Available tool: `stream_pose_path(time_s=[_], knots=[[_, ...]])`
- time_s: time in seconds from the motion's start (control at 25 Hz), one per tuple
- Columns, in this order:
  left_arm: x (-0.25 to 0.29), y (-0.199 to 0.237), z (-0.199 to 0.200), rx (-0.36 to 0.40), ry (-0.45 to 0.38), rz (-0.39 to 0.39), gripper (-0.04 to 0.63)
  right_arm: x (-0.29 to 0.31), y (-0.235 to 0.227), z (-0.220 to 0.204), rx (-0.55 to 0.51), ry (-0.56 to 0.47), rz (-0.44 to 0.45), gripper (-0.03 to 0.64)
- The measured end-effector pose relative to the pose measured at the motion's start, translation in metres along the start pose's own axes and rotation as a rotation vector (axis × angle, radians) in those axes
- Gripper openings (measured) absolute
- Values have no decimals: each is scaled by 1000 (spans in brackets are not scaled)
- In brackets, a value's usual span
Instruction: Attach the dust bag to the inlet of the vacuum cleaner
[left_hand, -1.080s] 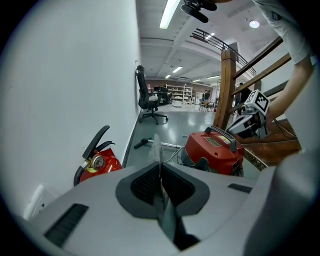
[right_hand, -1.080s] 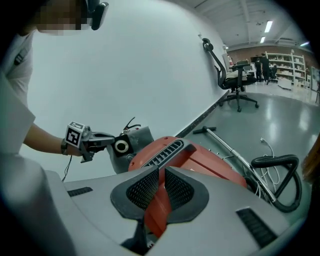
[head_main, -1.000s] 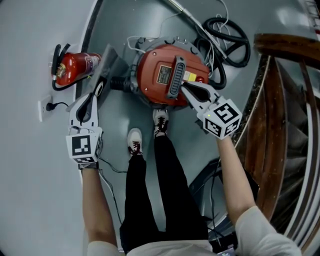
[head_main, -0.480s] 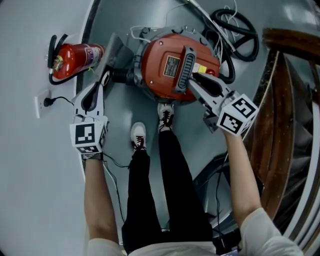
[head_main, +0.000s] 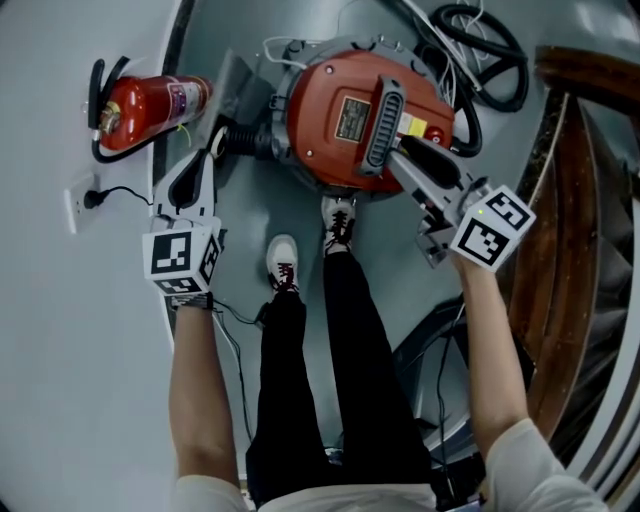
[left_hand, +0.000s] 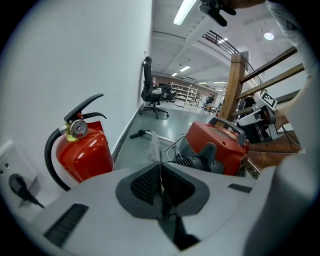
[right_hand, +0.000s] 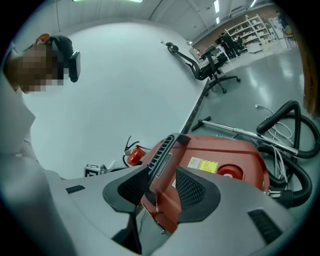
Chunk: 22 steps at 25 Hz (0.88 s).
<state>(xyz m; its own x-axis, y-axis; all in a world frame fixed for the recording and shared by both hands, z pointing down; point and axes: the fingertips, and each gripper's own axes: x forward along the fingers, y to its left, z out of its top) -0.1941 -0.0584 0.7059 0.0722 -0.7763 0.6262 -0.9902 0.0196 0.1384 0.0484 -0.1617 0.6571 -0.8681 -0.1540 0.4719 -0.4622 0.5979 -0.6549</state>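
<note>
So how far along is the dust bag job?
Done: nothing clearly finished on the vacuum cleaner. In hand: the left gripper is shut on the thin grey dust bag beside the inlet. The right gripper has just been opening, with the top handle between its jaws, unpressed. Left: seating the bag on the inlet.

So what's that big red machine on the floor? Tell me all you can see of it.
A vacuum cleaner: a round red plastic body standing on the floor, with a dark ribbed handle across its top, a label plate, a yellow sticker and a red button. A black ribbed hose stub sticks out sideways. The jaws of the right gripper have just been opening and straddle the handle's near end without pressing it.
</note>
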Motion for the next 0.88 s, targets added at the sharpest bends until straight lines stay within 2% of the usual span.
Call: stream_pose_path(time_s=[0.16,0.4,0.64,0.88], knots=[[0,1,4,-43,-27,-9,17,8,14,-15,40,25,59,167],[4,-6,8,-64,-36,-49,17,20,20,-11,57,1,62,167],[7,-13,10,-20,-21,-82,17,29,21,-13,45,53,33,166],[9,-17,10,-25,-11,-122,18,30,20,-12,76,57,38,166]])
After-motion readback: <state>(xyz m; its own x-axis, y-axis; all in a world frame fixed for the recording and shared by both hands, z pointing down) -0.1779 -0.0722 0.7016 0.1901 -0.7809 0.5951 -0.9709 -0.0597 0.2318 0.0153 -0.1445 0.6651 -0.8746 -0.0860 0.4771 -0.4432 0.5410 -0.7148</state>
